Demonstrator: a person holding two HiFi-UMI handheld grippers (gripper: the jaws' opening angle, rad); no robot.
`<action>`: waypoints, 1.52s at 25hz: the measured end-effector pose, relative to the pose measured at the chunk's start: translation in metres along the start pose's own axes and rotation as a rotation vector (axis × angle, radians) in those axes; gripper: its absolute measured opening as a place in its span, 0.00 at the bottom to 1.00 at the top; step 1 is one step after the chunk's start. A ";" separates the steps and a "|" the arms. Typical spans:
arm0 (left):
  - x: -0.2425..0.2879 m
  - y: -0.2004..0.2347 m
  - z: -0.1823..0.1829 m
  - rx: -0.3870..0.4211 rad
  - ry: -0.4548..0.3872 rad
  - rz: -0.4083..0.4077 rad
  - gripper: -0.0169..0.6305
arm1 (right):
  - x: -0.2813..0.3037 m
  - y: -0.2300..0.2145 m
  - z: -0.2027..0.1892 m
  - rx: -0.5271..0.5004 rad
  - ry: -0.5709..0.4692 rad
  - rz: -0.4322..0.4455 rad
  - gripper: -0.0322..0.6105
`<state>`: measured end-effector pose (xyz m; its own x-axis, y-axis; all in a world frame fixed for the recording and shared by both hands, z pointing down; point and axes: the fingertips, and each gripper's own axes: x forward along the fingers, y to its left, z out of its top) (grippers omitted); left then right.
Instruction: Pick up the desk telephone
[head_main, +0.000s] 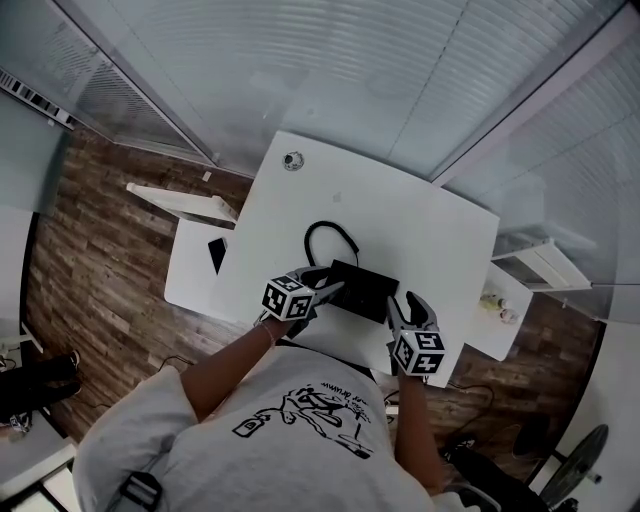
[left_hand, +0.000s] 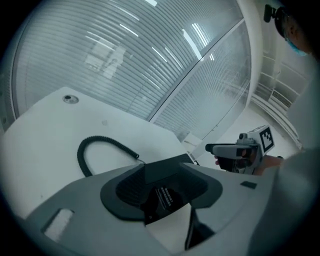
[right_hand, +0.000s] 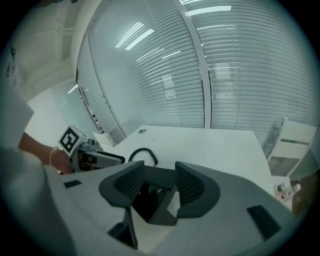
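Two grippers at the near edge of a white table (head_main: 440, 230), one at each end of the phone (head_main: 362, 290).

Phone: black, low, lying flat near the table's near edge, in front of the person. Its coiled cord (head_main: 330, 238) loops away from it towards the middle of the table.

Left gripper (head_main: 330, 286): at the phone's left end, pointing down at a slant. Jaws stand well apart. In the left gripper view the phone's dark end (left_hand: 161, 196) sits in the gap between the ribbed pads (left_hand: 131, 189); no pad presses on it. Nothing held. The cord (left_hand: 98, 144) shows beyond the jaws, and the right gripper (left_hand: 216, 148) off to the right.

Right gripper (head_main: 410, 306): at the phone's right end, also slanting down. Jaws apart here too. In the right gripper view the phone's corner (right_hand: 150, 199) lies between the pads (right_hand: 187, 186), with white table showing beside it. Not gripped. The left gripper (right_hand: 117, 159) and cord (right_hand: 143, 151) lie beyond.

Other: round grommet (head_main: 292, 160) near the table's far corner. Lower white side table (head_main: 190, 270) on the left with a dark flat item (head_main: 217, 253) on it. Small bottles (head_main: 496, 305) on a surface at the right. Glass walls with blinds (head_main: 400, 60) behind. Wood-pattern floor (head_main: 100, 240).
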<state>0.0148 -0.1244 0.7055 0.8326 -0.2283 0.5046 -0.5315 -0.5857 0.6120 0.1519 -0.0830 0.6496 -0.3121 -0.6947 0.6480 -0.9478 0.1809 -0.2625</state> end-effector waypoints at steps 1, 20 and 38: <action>0.004 0.005 -0.009 -0.009 0.023 0.005 0.33 | 0.004 -0.002 -0.006 0.014 0.012 0.003 0.30; 0.030 0.039 -0.059 -0.244 0.124 -0.024 0.45 | 0.044 -0.013 -0.065 0.174 0.120 0.059 0.39; 0.036 0.031 -0.060 -0.243 0.147 -0.030 0.45 | 0.049 -0.008 -0.079 0.262 0.160 0.105 0.37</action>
<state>0.0196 -0.1037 0.7793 0.8261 -0.0879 0.5566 -0.5439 -0.3823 0.7470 0.1390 -0.0635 0.7402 -0.4329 -0.5595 0.7068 -0.8675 0.0454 -0.4954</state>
